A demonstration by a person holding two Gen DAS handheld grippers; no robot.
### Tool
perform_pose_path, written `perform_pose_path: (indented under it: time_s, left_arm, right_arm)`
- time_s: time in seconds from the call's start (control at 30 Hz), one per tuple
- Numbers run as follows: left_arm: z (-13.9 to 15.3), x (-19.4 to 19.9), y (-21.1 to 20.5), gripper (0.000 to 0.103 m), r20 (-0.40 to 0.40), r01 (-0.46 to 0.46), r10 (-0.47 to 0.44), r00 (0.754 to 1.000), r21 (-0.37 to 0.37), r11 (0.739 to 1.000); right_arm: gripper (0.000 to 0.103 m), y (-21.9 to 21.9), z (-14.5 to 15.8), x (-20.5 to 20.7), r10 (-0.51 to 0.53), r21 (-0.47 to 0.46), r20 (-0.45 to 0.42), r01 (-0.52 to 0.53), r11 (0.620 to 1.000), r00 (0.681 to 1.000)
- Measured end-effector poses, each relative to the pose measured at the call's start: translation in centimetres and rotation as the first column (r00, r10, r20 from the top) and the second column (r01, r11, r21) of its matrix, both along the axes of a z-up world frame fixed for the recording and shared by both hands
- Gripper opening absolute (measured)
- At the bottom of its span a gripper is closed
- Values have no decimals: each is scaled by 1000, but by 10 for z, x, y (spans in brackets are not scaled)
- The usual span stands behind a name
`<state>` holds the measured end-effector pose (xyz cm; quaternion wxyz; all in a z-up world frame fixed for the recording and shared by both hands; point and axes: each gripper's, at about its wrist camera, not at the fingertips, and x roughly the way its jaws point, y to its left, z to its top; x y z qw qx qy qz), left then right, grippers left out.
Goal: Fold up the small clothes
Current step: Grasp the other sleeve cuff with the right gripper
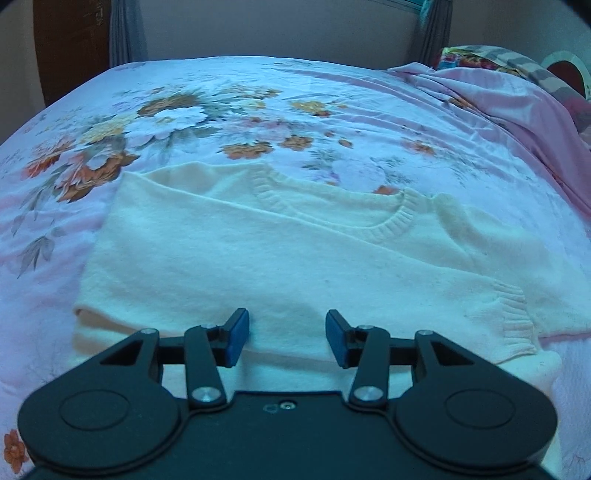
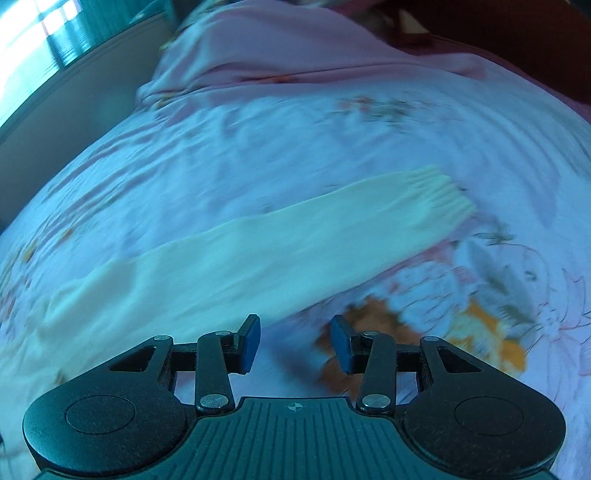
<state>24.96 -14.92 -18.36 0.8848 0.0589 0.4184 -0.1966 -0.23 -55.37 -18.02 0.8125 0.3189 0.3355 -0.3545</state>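
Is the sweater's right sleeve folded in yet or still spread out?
Spread out. In the right wrist view the cream sleeve lies straight across the floral bedsheet, cuff away from the body, below the open right gripper.

Floral bedsheet (image 1: 221,122), pale wall (image 1: 277,29), grey curtain (image 1: 125,33), bright window (image 2: 44,26)

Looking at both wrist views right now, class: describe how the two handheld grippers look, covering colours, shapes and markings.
Both are matte black with round side housings and silver pivot screws. The left gripper has blue pads and a smooth base. The right gripper has the same blue pads, but a ribbed base with a small crosshair mark.
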Motion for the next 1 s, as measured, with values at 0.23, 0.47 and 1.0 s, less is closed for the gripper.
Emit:
perform_pose_path:
  time_s: [0.23,0.47,1.0]
  left_arm:
    - [-2,0,-7,46,4,3,-3,1000,9,1000]
    - [-4,2,-8,46,14,9,-10,1000,34,999]
    - [4,6,-2,46,3,-19,19,1000,36,999]
  right_arm:
    - [43,-58,-7,-27,-191,88,78,184,979,978]
    - [6,-72,-4,-22,-234,49,89,230,972,968]
    - [6,25,60,42,94,-178,195,-59,982,976]
